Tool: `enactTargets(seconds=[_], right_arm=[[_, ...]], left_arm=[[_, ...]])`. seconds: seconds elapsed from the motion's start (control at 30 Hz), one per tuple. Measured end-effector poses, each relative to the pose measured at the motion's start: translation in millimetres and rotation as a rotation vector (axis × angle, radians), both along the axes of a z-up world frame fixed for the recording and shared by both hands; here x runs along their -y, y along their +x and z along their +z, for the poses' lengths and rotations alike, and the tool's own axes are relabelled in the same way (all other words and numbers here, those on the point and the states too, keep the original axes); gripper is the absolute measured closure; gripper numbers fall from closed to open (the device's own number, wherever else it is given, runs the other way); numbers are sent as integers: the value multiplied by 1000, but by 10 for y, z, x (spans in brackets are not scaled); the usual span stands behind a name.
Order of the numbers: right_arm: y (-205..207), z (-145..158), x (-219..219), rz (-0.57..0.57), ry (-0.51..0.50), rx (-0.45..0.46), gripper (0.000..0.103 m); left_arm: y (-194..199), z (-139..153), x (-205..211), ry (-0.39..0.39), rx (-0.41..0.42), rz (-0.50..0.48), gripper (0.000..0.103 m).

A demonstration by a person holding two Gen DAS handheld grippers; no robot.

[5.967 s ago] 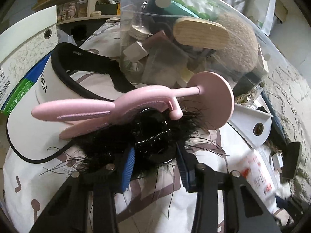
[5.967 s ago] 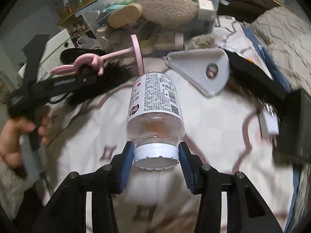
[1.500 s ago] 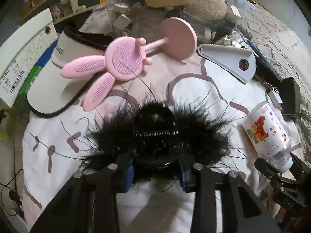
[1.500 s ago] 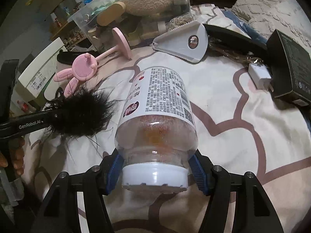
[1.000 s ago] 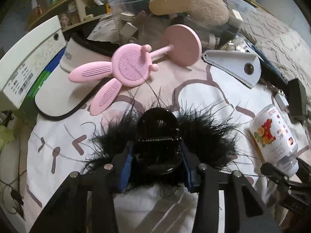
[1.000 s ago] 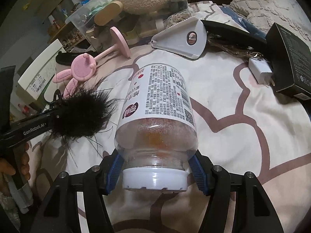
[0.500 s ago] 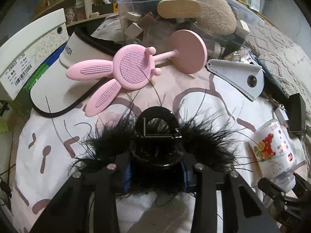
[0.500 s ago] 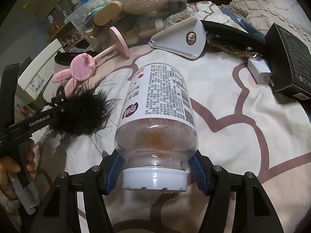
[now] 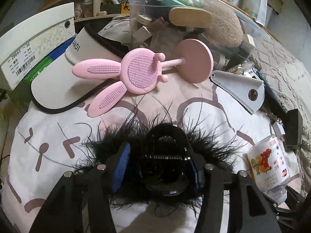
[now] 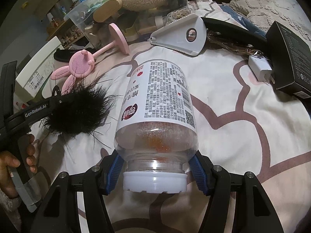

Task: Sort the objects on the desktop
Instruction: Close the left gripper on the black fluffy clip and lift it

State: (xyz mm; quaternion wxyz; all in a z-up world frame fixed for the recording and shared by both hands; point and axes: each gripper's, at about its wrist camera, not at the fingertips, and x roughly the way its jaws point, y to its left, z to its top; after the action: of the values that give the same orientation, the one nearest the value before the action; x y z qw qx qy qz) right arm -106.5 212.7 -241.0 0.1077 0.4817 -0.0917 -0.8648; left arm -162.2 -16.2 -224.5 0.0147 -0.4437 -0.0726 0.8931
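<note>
My left gripper (image 9: 158, 165) is shut on a black feathery hair claw clip (image 9: 165, 149) and holds it over the patterned sheet; the clip also shows in the right wrist view (image 10: 77, 112). My right gripper (image 10: 155, 167) is shut on the neck of a clear plastic jar (image 10: 155, 104) with a white lid and printed label, lying on its side. The jar also shows at the lower right of the left wrist view (image 9: 268, 165). A pink rabbit-shaped stand (image 9: 140, 73) lies ahead of the clip.
A clear storage bin (image 9: 184, 17) full of items stands at the back. A white visor (image 9: 56, 85) and a shoe box (image 9: 35, 44) lie at the left. A grey toothed scraper (image 10: 184, 36), a white charger (image 10: 261, 69) and a black box (image 10: 289, 58) lie at the right.
My left gripper with the clip has moved slightly forward toward the pink stand. The right gripper and its jar have hardly moved.
</note>
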Motion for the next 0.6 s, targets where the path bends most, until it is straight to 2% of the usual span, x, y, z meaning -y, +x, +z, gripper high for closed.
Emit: enactTargets(seconds=[0.2,0.4,0.5,0.6], right_arm=[[-7,1,-10,-3,-14,3,38],[-5,12,-19,-4,-16,-2,38],[7,27,-21,-8,-9,-13,38],[26,57,-29,-13,-4,-29,38]], left_arm=[[21,-36,1,10,16,-7,49],[8,-23,-26,16,3,-25,67],[3,-16,-53,3,-3,-37,68],[0,3,-19,23,-8,-29,68]])
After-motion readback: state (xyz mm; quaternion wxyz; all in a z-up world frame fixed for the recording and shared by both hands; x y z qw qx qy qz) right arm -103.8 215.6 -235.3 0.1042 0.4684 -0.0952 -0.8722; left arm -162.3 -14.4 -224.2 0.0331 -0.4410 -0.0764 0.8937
